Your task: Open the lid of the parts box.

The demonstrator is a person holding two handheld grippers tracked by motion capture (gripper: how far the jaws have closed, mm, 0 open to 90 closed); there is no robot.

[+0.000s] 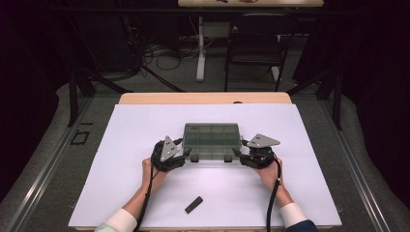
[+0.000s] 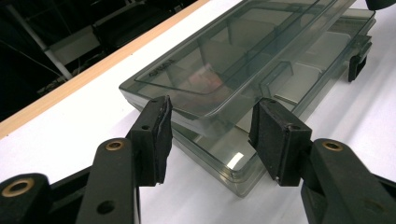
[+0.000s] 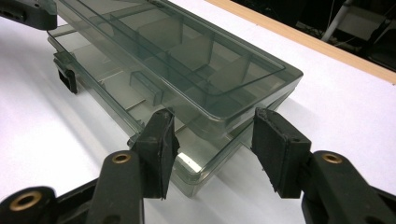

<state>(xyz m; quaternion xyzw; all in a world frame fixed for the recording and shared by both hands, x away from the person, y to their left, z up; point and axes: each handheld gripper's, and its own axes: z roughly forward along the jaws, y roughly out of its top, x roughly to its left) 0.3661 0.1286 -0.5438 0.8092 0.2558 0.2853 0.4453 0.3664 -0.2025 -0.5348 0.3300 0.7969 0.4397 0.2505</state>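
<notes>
A smoky see-through compartment box (image 1: pixel 212 140) lies on the white mat (image 1: pixel 145 125), its lid (image 2: pixel 224 60) tilted up off the base at the front. My left gripper (image 1: pixel 186 153) is at the box's left front corner. In the left gripper view its pads (image 2: pixel 156 135) sit against both sides of the lid's corner, shut on it. My right gripper (image 1: pixel 239 153) is at the right front corner, and its pads (image 3: pixel 275 144) clamp the lid (image 3: pixel 187 51) the same way. Inner dividers show through the lid.
Two black latches (image 1: pixel 194 158) hang at the box's front edge. A small black bar (image 1: pixel 194 204) lies on the mat near the front, between the forearms. The table's wooden back edge (image 1: pixel 205 98) runs behind the mat, with a chair (image 1: pixel 254 48) and cables beyond.
</notes>
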